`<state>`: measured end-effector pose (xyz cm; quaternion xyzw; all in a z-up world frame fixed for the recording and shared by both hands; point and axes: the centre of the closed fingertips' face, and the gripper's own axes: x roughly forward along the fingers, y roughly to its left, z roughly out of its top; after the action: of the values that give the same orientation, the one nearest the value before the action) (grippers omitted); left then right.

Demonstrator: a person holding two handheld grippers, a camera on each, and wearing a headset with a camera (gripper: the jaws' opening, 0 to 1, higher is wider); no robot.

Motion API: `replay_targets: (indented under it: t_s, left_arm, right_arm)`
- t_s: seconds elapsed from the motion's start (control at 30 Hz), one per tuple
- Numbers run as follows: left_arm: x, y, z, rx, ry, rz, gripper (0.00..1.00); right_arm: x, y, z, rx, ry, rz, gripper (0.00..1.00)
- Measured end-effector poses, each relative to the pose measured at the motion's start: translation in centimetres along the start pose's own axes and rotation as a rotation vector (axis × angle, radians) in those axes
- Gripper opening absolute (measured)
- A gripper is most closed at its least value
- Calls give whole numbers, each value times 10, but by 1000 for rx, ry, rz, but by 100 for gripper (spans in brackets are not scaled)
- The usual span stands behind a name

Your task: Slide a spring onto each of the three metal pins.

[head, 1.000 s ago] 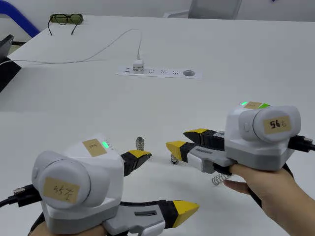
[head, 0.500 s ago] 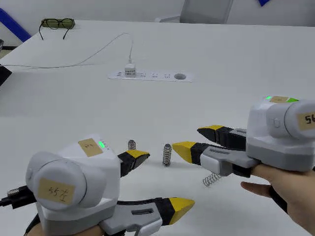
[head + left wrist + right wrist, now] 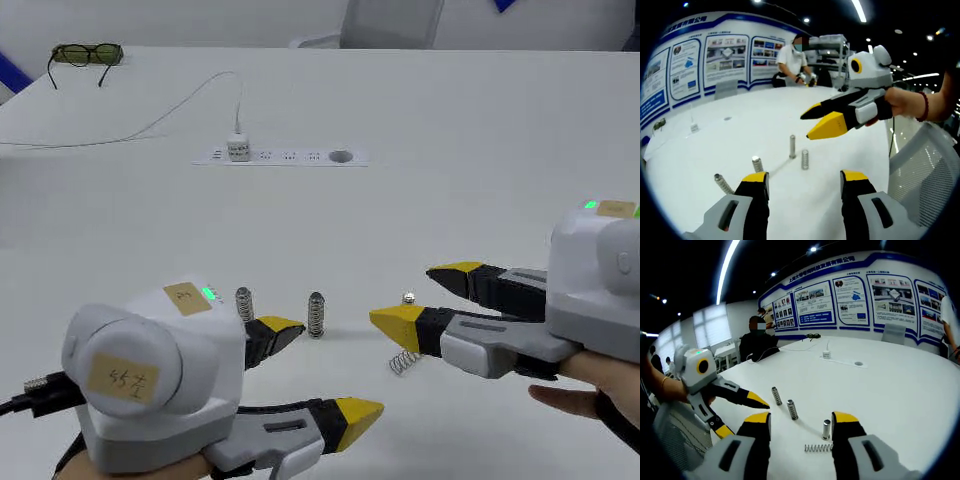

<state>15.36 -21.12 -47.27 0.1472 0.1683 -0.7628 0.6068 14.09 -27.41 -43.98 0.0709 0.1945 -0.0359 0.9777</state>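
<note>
Right gripper (image 3: pixel 424 296) had drawn back from the sprung pin (image 3: pixel 316 314), jaws apart, bare pin (image 3: pixel 408 298) between their tips, loose spring (image 3: pixel 402 361) just beside, left gripper (image 3: pixel 330 367) spread too.

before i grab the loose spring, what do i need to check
1. Right gripper open and empty: ok.
2. Loose spring lying flat on the table, ahead between the right jaws: ok.
3. Bare pin upright, no spring on it: ok.
4. Sprung pins standing upright: ok.
5. Left gripper open, apart from the bare pin: ok.
6. Springs fully seated on those two pins: cannot tell.
</note>
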Motion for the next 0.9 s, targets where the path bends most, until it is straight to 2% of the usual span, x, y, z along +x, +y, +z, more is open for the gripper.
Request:
replay_targets:
  t_s: [0.23,0.3,0.57,0.9]
  left_arm:
    - [12,-5,3,9,-1,-15,55]
    - [16,-5,4,-4,-11,-20,54]
    - [34,-4,0,-3,7,-19,48]
    - [54,-6,-7,35,23,-11,41]
  right_arm:
    - [-15,-2,-6,24,-15,-7,51]
    - [-18,-3,-8,25,-13,-8,51]
    - [-29,-2,-16,31,-16,-9,51]
    - [-38,2,-27,-36,13,-15,51]
